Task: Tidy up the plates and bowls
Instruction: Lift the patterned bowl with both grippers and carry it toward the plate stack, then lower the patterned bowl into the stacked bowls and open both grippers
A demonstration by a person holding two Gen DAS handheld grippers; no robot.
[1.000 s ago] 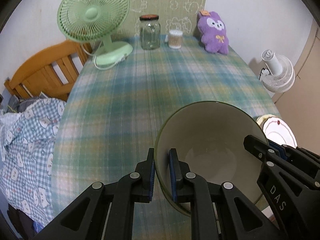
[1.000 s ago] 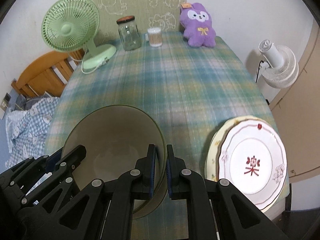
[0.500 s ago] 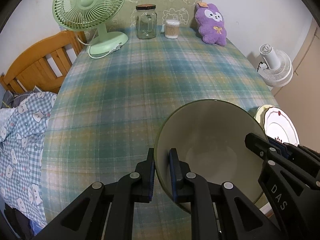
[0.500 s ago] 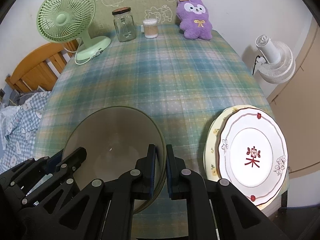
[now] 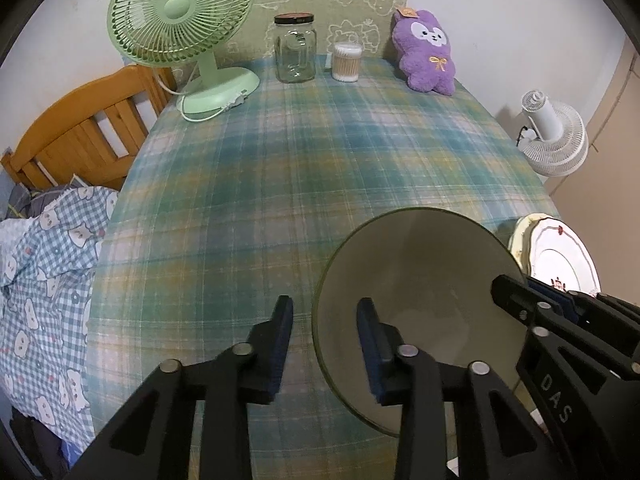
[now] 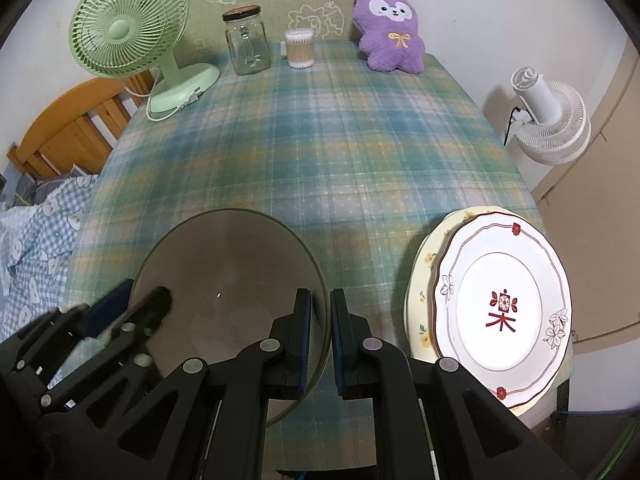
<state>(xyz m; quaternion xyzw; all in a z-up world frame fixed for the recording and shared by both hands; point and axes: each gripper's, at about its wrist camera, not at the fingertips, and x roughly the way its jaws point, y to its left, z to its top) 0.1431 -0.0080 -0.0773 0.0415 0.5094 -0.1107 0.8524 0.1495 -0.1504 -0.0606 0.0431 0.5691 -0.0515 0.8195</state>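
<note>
A large, deep, grey-beige ceramic bowl with a thin green rim (image 5: 420,312) sits low over the near end of the worktop (image 5: 320,168), a table under a blue-green plaid cloth, and it is carried from two sides. The right tool (image 6: 321,332) is pinched tight on the bowl's right-hand rim, one pad inside the wall and one outside, which keeps the wide vessel from tipping while the other side lets go. The left tool (image 5: 324,334) straddles the opposite rim, but its jaws are opening: the rim lies between the pads with a clear gap on the outer side, so it no longer clamps. That fits a bowl being set down, though whether its base already rests on the cloth is hard to tell from these steep views. Just to the right, at the worktop's near corner, a white scalloped plate with a red centre motif (image 6: 502,310) lies stacked on a pale yellow floral plate (image 6: 420,280), plates gathered in one pile and the bowl kept beside them, close but apart. Along the far edge, well clear of the crockery, stand a mint-green desk fan (image 5: 180,28), a lidded glass jar (image 5: 295,54), a tub of cotton swabs (image 5: 347,62) and a purple plush toy (image 5: 426,56).
</note>
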